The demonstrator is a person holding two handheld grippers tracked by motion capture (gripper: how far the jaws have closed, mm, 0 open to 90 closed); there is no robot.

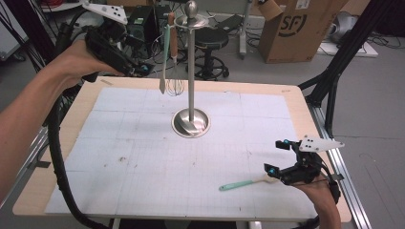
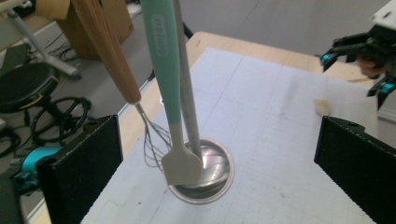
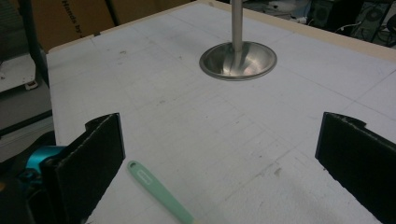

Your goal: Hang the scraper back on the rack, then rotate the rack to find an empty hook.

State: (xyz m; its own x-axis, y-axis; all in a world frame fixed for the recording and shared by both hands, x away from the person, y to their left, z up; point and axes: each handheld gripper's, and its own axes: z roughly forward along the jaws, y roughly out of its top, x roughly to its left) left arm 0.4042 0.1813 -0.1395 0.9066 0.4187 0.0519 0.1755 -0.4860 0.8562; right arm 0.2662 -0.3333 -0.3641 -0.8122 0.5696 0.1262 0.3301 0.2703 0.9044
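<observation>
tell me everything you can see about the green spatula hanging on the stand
The spatula has a long mint-green handle with raised lettering and a pale, beige-grey flat blade that looks like silicone. It hangs upright, blade down, from the top of the steel stand, close beside its pole, well clear of the base. A wood-handled whisk hangs next to it. The open left tongs do not touch it.

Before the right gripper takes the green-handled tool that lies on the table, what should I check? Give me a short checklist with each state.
1. Right gripper open: ok, nothing between its jaws.
2. Green-handled tool lies flat on the white mat: ok.
3. Tool between the right jaws: not ok, it lies near one jaw.
4. Left gripper open, off the hanging mint spatula: ok.
5. Wooden-handled whisk hangs on the steel stand: ok.
</observation>
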